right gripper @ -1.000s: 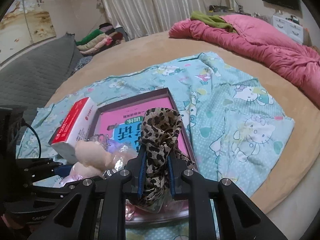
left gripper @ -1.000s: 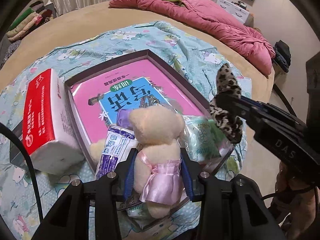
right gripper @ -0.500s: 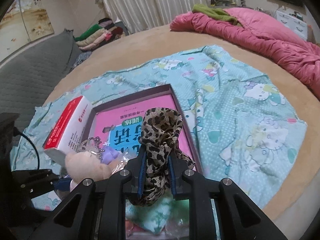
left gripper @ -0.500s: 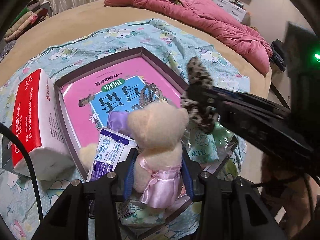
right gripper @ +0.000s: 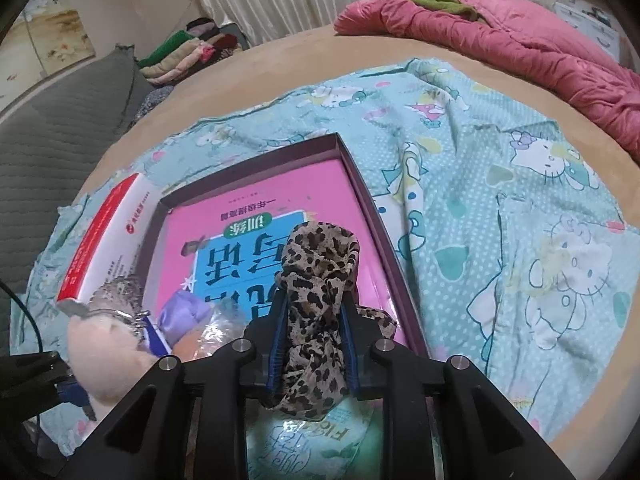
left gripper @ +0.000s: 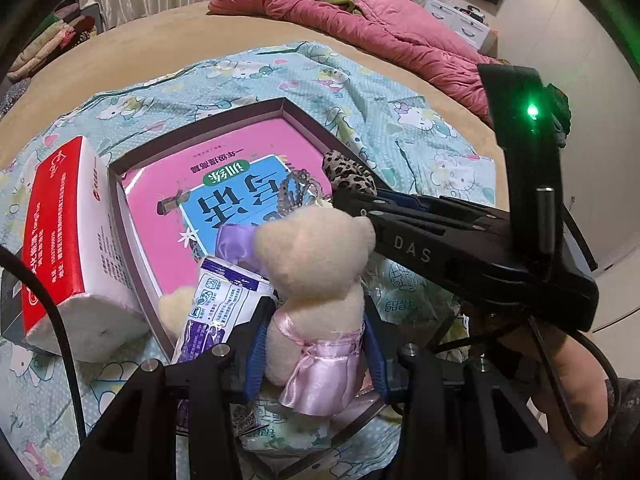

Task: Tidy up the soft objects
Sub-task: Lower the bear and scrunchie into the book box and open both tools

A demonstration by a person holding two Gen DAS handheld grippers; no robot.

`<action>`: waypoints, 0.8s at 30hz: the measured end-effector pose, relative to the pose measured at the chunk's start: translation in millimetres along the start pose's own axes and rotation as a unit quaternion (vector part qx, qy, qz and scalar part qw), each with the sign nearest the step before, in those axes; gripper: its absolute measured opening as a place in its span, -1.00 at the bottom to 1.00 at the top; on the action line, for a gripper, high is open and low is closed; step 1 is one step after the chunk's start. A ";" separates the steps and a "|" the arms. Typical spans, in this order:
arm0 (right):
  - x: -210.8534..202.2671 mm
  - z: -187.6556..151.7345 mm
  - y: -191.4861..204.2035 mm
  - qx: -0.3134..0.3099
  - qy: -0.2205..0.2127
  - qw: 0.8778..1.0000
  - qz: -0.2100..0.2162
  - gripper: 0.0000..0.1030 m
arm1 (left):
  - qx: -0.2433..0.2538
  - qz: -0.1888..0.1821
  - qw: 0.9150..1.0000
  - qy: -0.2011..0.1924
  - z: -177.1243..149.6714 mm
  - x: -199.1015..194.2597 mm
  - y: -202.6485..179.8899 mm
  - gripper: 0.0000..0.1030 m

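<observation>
Right gripper (right gripper: pixel 314 344) has come down over the box (right gripper: pixel 376 216) since a second ago, carrying the leopard cloth (right gripper: pixel 320 276). In the earlier right wrist view the cloth hung above the box's near edge; now it sits low over the pink book (right gripper: pixel 248 232), its tail just above the green packet (right gripper: pixel 308 432). The jaws are opening with the cloth between them; the pads look still in contact with the fabric, so it is not yet released.

Left gripper (left gripper: pixel 314 344) is unchanged: clenched on the bear (left gripper: pixel 316 280) by its pink dress, held at the box's near corner, beside the purple-and-white pack (left gripper: pixel 216 308). The tissue pack (left gripper: pixel 60 240) leans against the box's outer wall.

Reading: the cloth drop into the box is under way. The bear looks to be next, waiting its turn. Risk: the cloth may cling to a pad as the jaws part.
</observation>
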State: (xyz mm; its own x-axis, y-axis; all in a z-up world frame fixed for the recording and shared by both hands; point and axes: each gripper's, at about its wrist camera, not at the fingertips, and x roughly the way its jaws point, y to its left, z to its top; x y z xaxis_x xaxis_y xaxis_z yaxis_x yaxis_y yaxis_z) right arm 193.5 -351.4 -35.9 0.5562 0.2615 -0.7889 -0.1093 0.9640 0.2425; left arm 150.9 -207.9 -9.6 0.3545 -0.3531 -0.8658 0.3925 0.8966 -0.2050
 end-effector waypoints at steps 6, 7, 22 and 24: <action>5.1 -0.8 -1.1 0.004 0.005 1.000 0.002 -0.35 | 0.000 0.004 1.000 -0.001 0.8 0.1 -0.3 -0.18; 4.6 -1.1 -0.9 0.003 0.003 1.000 0.003 -0.32 | 0.000 0.006 1.000 -0.002 0.9 -0.2 -0.6 -0.18; -6.2 -1.5 -5.9 0.017 -0.016 1.000 0.005 0.14 | -0.006 0.015 1.000 -0.012 1.5 -2.6 4.1 -0.15; -8.4 -1.0 -5.5 0.018 -0.020 1.000 0.006 0.19 | -0.011 0.017 1.000 -0.012 2.0 -2.4 5.8 -0.15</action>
State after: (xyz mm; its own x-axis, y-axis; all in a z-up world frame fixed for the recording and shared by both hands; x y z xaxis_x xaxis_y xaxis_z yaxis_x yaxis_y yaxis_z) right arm 188.6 -358.8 -31.2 0.5874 0.2709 -0.7626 -0.0871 0.9580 0.2732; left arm 154.1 -202.4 -7.7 0.3875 -0.3278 -0.8616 0.3619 0.9137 -0.1849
